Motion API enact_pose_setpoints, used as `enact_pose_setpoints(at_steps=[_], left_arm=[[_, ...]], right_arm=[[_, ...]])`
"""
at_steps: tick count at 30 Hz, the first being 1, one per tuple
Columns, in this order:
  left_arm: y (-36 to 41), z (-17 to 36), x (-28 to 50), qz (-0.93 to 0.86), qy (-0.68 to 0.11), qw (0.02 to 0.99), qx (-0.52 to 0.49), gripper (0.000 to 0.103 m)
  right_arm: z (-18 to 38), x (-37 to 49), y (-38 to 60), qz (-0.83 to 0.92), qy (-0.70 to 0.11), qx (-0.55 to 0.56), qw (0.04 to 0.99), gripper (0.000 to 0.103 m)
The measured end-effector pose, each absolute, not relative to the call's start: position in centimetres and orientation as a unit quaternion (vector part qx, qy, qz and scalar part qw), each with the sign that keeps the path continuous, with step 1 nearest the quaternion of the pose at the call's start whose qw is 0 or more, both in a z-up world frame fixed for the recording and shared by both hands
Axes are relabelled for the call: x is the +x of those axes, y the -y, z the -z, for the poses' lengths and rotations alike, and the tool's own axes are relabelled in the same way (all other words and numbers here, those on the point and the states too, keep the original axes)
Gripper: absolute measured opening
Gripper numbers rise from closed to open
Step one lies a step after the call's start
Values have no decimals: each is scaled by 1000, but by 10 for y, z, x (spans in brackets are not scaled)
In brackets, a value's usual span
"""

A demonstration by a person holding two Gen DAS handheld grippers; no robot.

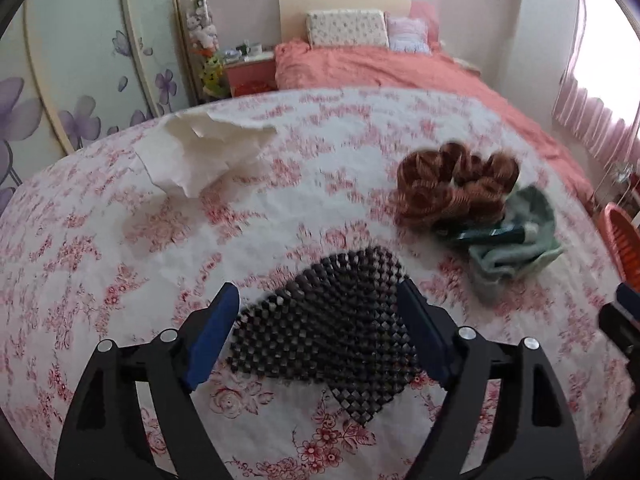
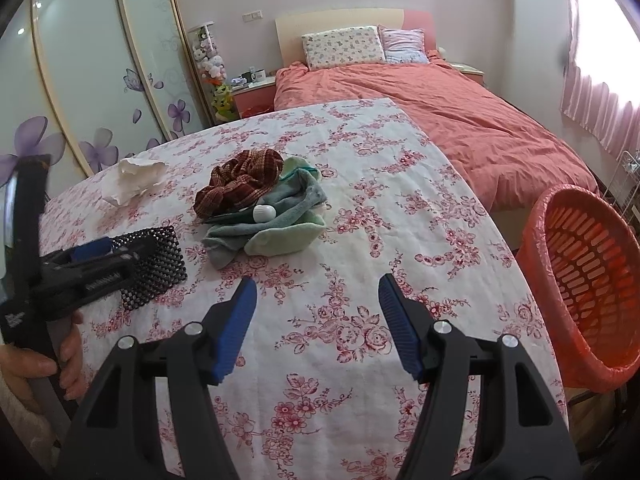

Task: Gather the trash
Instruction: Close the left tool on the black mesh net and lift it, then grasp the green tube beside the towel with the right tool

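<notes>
Floral tablecloth [image 2: 360, 208] edge beside orange basket [image 2: 580, 280], right gripper [image 2: 318, 320] agape.

Crumpled paper [image 1: 200, 160], seemingly rubbery mesh mat [image 1: 324, 332], printed cotton tablecloth [image 1: 100, 260]

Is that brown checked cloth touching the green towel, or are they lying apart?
Touching. In the right wrist view the brown checked cloth lies partly on the green towel, overlapping its near-left side with no tablecloth showing between them.
</notes>
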State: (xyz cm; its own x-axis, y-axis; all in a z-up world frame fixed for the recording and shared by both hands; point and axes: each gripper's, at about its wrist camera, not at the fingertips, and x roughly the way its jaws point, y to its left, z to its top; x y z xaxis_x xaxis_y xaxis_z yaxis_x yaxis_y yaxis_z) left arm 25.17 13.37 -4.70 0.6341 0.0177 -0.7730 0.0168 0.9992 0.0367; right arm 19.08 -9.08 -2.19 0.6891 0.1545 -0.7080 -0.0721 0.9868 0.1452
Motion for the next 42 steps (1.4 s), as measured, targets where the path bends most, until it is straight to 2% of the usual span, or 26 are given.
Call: enact_pose_setpoints(at_steps=[4,5,10,12,18,26,30,36,42], left_arm=[[-120,53,246,-11,-427,903,57,80],[-120,53,244,-11,-426,903,57,77],[-118,52,238,15,-423,905,45,50],[-116,51,237,19,-421,906,47,36],[-134,47,235,38,-422,906,7,11],[-161,39,229,34,-408,912,-29,9],[-177,29,226,17,-398,916,-44,9],[-192,22,225,2,-389,920,-56,9],[-194,23,224,3,-389,919,-62,9]], right_arm=[[23,191,93,-60,-391,53,917,62],[23,191,94,-60,-391,54,917,62],[24,190,96,-59,-392,58,916,62],[24,190,96,-59,-392,58,916,62],[24,189,95,-60,-390,59,917,62],[20,195,87,-68,-385,56,919,61],[15,204,80,-77,-379,56,920,54],[16,232,61,-103,-387,58,915,37],[21,264,45,-111,-395,48,911,34]])
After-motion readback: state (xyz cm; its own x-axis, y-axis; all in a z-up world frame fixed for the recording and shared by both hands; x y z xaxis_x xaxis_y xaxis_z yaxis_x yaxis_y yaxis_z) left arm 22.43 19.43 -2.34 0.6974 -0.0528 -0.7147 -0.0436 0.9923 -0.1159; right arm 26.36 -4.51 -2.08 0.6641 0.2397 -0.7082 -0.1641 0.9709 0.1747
